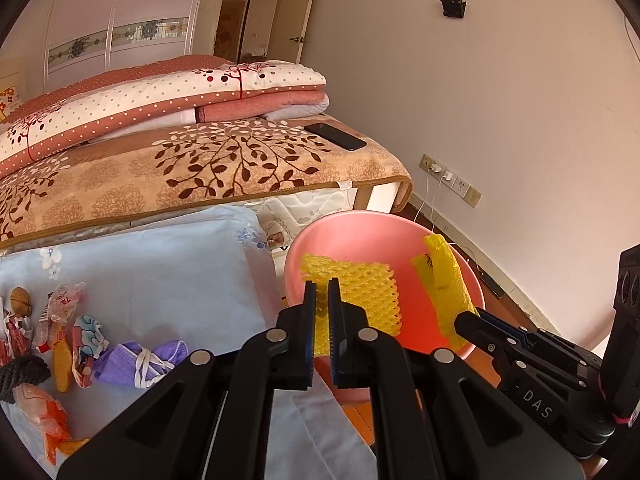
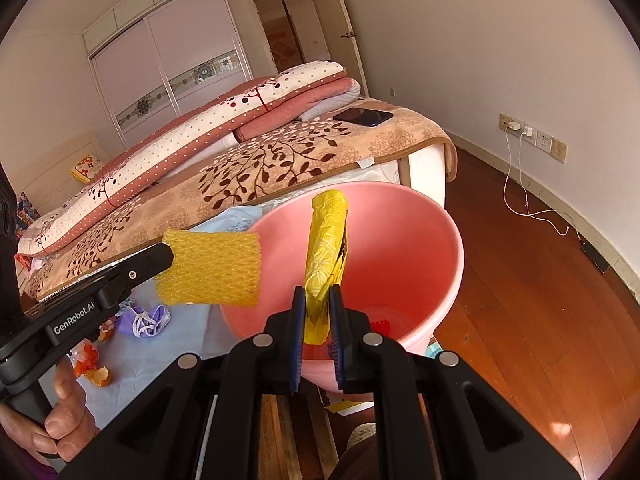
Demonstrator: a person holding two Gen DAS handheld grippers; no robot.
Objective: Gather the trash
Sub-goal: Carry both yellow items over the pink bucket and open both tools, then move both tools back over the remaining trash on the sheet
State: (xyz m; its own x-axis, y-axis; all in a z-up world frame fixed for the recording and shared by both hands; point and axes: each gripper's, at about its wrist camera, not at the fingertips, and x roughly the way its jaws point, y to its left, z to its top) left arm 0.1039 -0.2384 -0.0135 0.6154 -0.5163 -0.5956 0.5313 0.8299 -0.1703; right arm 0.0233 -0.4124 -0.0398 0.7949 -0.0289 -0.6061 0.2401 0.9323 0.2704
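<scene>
Left gripper point(image 1: 322, 280): fingers clamped on a yellow foam net point(image 1: 356, 292), held above the pink bucket point(image 1: 474, 280) near its bed-side rim.
Right gripper point(image 2: 316, 288): fingers pinched narrow on a yellow plastic bag point(image 2: 326, 240), which stands up over the bucket's mouth.
Progress: both pieces hang over the bucket but neither is let go — I judge the drop is the step in hand. Something red already lies at the bucket's bottom point(image 2: 380, 326).
Left to collect: a purple face mask point(image 1: 140, 364), snack wrappers point(image 1: 60, 308), orange peel point(image 2: 96, 376) and a walnut point(image 1: 21, 300) lie on the light blue cloth point(image 1: 160, 280) beside the bucket.
Left wrist only: the wrappers and walnut.
Right wrist only: the bucket's inside — also the person's hand point(image 2: 56, 420) gripping the left handle.
</scene>
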